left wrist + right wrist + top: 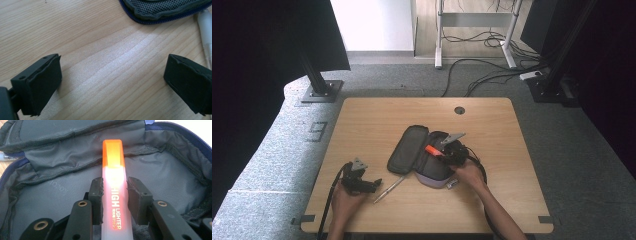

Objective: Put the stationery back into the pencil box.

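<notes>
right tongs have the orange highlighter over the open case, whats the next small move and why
Probably lower the highlighter a little into the open pencil case and then open the right tongs. They are shut on it with its orange cap already over the grey lining, so nothing seems to block the drop.

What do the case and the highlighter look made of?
Case: soft woven fabric, probably nylon, matte; it creases, has stitched seams and a mesh pocket. Highlighter: translucent frosted plastic, orange cap; light glows through it between the right gripper's jaws.
</notes>
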Tool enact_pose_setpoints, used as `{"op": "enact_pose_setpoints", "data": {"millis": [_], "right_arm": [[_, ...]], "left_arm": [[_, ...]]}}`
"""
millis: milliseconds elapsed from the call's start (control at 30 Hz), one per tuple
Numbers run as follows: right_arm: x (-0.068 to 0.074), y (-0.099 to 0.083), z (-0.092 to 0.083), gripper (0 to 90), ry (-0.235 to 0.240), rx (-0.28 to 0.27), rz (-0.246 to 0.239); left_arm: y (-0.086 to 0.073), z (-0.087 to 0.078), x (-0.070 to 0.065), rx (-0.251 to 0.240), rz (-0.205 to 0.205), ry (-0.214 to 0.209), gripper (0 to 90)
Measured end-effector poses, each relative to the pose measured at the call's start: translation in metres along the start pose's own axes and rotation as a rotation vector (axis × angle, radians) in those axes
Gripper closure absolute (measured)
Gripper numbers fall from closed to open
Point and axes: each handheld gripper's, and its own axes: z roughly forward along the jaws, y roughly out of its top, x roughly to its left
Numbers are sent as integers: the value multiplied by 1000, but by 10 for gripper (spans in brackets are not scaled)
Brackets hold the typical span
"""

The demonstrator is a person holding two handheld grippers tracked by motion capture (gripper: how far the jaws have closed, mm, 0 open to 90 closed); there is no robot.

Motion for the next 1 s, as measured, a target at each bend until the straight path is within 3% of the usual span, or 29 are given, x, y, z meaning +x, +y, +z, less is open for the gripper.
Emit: {"op": "enact_pose_setpoints", "data": {"millis": [100, 533, 1000], "right_arm": [[0, 0, 0, 641, 2, 4, 0], [0, 6, -7, 350, 3, -29, 3], [5, 7, -23, 287, 22, -41, -21]], "left_arm": [[0, 0, 0, 0, 0, 0, 14], [0, 0, 0, 0, 0, 0, 14], [0, 0, 0, 0, 0, 0, 14]]}}
